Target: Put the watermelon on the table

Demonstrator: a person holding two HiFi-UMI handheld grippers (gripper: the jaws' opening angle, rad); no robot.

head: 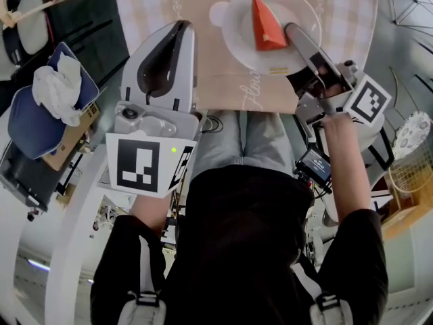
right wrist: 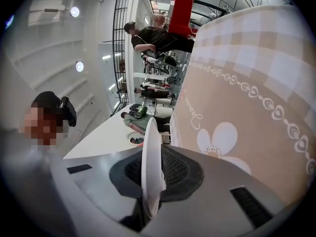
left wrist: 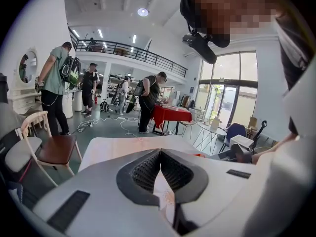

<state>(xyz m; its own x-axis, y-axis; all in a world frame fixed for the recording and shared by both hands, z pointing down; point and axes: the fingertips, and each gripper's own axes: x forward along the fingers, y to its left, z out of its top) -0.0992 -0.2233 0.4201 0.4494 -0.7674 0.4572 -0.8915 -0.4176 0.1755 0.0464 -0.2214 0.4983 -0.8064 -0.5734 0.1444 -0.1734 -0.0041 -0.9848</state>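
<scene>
Seemingly near done: watermelon point(head: 267, 26) sits on plate point(head: 233, 36) at 1 o'clock on worktop point(head: 203, 80), right gripper point(head: 294, 31) clamped on its rim, left gripper point(head: 178, 31) closed, empty, at 11; next, prob. seat plate flat & release.

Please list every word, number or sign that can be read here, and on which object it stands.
On the tablecloth: one cursive word near its edge, too blurred to read.
On the cube of the left gripper: a square marker pattern only, no letters.
On the cube of the right gripper: the same.
On the small screen below the right gripper: too small to read.
On the plate and the watermelon: no print.
</scene>
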